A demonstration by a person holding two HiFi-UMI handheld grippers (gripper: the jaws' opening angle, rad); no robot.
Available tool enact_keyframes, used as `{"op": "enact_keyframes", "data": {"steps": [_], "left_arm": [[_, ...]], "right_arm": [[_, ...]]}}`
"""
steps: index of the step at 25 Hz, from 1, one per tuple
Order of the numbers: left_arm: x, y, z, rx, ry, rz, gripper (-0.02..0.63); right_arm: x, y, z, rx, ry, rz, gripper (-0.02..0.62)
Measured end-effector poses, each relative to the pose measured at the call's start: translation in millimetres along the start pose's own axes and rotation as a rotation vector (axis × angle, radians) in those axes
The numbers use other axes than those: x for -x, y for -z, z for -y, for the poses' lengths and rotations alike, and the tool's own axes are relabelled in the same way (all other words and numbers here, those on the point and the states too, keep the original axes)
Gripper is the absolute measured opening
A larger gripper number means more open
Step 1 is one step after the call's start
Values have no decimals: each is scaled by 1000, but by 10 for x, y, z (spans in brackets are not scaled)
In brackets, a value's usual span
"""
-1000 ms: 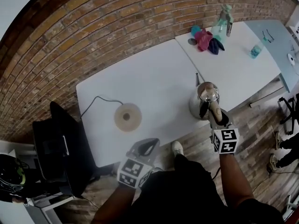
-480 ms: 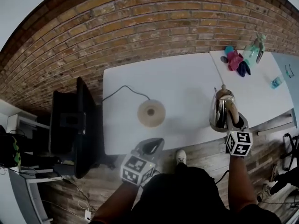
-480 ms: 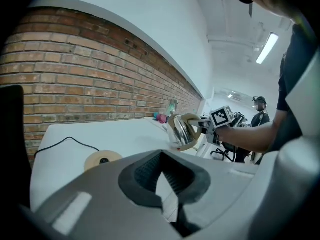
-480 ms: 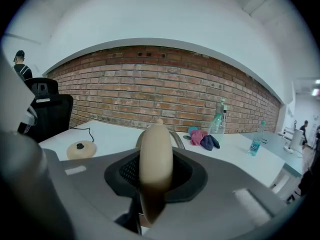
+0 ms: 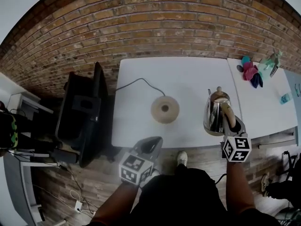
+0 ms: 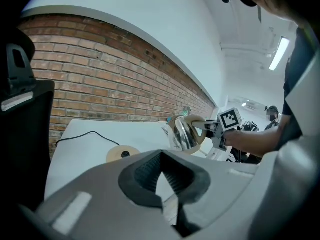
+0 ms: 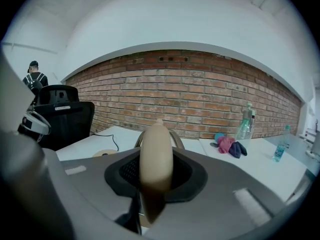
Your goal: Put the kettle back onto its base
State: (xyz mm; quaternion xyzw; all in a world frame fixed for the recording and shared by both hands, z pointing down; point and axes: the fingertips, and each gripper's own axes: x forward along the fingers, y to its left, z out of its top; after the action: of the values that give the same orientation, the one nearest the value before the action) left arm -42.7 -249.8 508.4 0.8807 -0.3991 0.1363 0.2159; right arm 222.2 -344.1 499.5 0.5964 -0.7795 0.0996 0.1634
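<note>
While the left claw (image 5: 153, 145) is hanging clenched and empty below the front edge of the bench (image 5: 136, 126), taking no part, the round base (image 5: 165, 109) is sitting bare near the middle of that white top, its cord (image 5: 136, 83) trailing back toward the brick wall (image 5: 141, 27). Moving right, the steel kettle (image 5: 215, 116) is waiting well apart from the base, out by the bench's right front corner, and the right claw (image 5: 230, 125) is clamping on its tan handle (image 5: 227, 111), which the right gripper view is showing squeezed between both jaws. Whether the kettle's bottom is touching the bench or riding just clear of it, I cannot tell. I'm reading this as the carry step: kettle gripped, base free, nothing seated yet. The next move is calling for a level swing leftward, centring the kettle over the base's dark middle and lowering it straight so it is landing flat. Around it all, a black office chair (image 5: 82, 109) is crowding the bench's left end, a second bench (image 5: 268, 107) is standing just beside on the right with bundled cloths (image 5: 249, 72) and a clear bottle (image 5: 270, 62), and wooden floor (image 5: 70, 182) is showing below.
</note>
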Motion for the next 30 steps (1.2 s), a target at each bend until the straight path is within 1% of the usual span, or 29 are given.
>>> {"op": "enact_keyframes", "data": {"steps": [8, 15, 21, 30], "left_arm": [[333, 130, -202, 25, -66, 15, 0], [617, 235, -348, 55, -110, 20, 0], [824, 323, -438, 62, -136, 7, 0], [1020, 306, -586, 70, -179, 33, 0]], "right_arm": [[-103, -97, -727, 9, -135, 17, 101], [-144, -157, -1245, 15, -220, 28, 101], [-206, -209, -1614, 9, -282, 37, 101], [-432, -382, -2062, -5, -349, 63, 101]]}}
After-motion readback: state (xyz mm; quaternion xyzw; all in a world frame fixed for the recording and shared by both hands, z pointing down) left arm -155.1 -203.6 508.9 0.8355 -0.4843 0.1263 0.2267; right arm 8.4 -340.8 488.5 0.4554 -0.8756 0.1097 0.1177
